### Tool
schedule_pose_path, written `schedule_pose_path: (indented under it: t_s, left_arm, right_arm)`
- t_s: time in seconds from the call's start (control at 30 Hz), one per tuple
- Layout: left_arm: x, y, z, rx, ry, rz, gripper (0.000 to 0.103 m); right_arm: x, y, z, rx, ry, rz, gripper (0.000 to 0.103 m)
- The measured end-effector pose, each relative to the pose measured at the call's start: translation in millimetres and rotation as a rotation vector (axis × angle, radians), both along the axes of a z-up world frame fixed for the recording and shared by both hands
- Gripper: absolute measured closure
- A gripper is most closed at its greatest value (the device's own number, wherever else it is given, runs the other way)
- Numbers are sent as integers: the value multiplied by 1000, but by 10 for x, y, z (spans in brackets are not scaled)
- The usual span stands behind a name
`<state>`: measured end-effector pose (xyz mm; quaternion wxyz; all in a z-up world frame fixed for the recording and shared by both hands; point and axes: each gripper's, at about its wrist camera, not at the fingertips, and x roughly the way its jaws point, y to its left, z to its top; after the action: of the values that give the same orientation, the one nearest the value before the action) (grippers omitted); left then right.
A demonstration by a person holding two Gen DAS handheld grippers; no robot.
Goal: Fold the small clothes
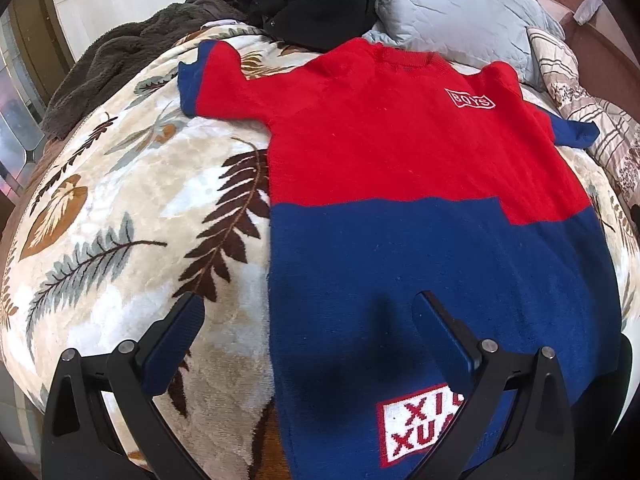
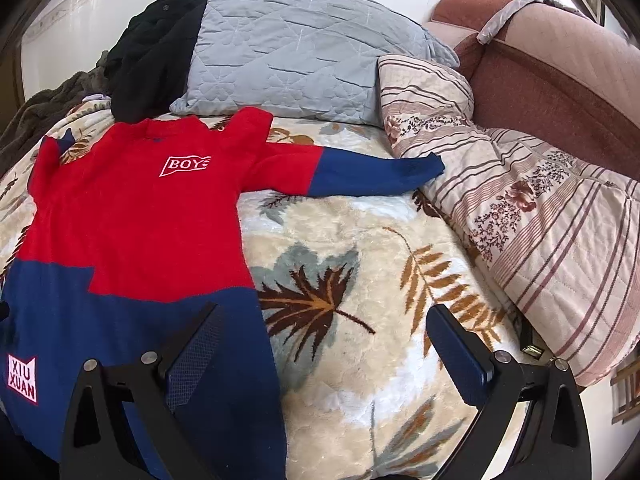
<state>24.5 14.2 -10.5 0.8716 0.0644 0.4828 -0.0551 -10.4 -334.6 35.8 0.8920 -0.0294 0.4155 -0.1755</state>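
A small red and blue knitted sweater [image 1: 400,168] [image 2: 132,232] lies flat, front up, on a leaf-patterned blanket [image 1: 120,216] [image 2: 360,272]. Both sleeves are spread out; the right sleeve [image 2: 376,172] reaches toward a striped quilt. A white "BOYS" badge sits on the chest and a "XIU XUAN" patch near the hem. My left gripper [image 1: 308,312] hovers open over the sweater's left hem edge. My right gripper [image 2: 324,324] hangs open over the right hem edge and the blanket. Neither holds anything.
A grey quilted pillow [image 2: 288,56] and a black garment [image 2: 156,56] lie beyond the collar. A striped floral quilt [image 2: 528,216] is bunched at the right, against a brown upholstered headboard [image 2: 560,92]. A dark fleece blanket [image 1: 120,64] lies at the far left.
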Motion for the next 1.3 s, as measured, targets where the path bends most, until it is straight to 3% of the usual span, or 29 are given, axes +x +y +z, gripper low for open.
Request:
schedule_pose_path:
  t_s: [0.4,0.63,0.83,0.9,1.0,1.03,1.1,1.13,1.17,1.23,1.3]
  left_arm:
    - [26,-4,3,10,11,7,0]
    - [95,174,-8,15,35,55,0]
    - [75,316,-115,19,91,62,0]
    - [40,312,-171,13,122,44,0]
    - [-23,254,-272,-73,206,2,3]
    - [-61,206,-286,-86,218,-12,6]
    - [-128,102,-251,-57,187,-50,25]
    - [-154,58,-222,-68,190,-77,52]
    - [-174,27,-167,-87,192,-95,80]
    - [-174,6,-81,-93,193,-103,92]
    - [-157,74,25,-137,200,-84,93]
  right_arm:
    - [34,16,-60,38,11,28,6]
    - [-14,-48,-120,90,32,58,15]
    - [-106,-182,-329,205,116,88,25]
    - [-141,-202,-426,248,145,101,31]
    - [-187,-149,-604,347,204,154,65]
    - [-201,-97,-667,367,228,175,79]
    - [-234,-20,-649,337,205,193,88]
    - [-242,14,-621,331,198,209,96]
    - [-249,23,-594,328,191,211,97]
    - [-282,12,-503,345,156,229,97]
    - [-348,-46,-344,365,100,229,97]
